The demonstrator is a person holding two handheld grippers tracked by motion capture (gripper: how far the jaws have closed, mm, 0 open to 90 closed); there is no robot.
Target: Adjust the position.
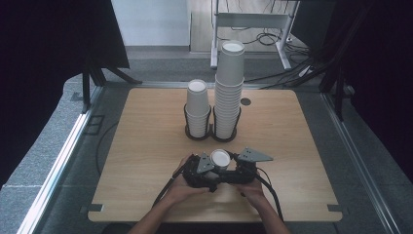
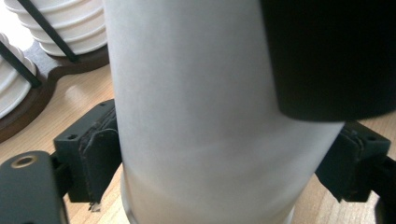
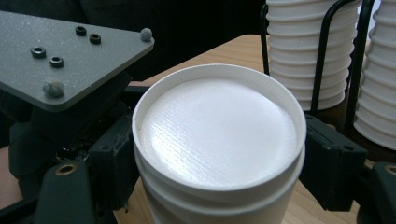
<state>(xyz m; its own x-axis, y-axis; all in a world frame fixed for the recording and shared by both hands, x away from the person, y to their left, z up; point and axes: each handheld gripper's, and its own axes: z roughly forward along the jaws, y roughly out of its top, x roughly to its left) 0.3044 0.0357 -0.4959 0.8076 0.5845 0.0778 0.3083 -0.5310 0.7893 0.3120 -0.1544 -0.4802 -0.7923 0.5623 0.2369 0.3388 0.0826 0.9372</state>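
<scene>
Where the wooden surface [image 1: 146, 146] spreads out under the high view, the largest thing on it is the dark wire holder [image 1: 211, 131] just past centre toward twelve o'clock, carrying two stacks of upturned white paper cups. The taller stack [image 1: 229, 90] stands at the holder's three o'clock side and the shorter stack [image 1: 197, 108] at its nine o'clock side, the two just beside each other. Toward six o'clock from the holder, near the front edge, the person's two hands meet around a small nested stack of upturned cups [image 1: 220, 159], its flat white bottom facing up. The left tongs [image 1: 208, 171] sit at the cups' nine o'clock side and the right tongs [image 1: 237, 168] at their three o'clock side, both close against them. In the left gripper view the cup wall [image 2: 205, 116] stands between the two black jaws, and both pads lie against it, so these tongs grip the cups at a middling width. In the right gripper view the cup bottom [image 3: 217, 126] sits between that gripper's wide-set jaws; the pads lie at the paper on both sides, but whether they press it cannot be told. Grey three-cornered plates top both grippers.
</scene>
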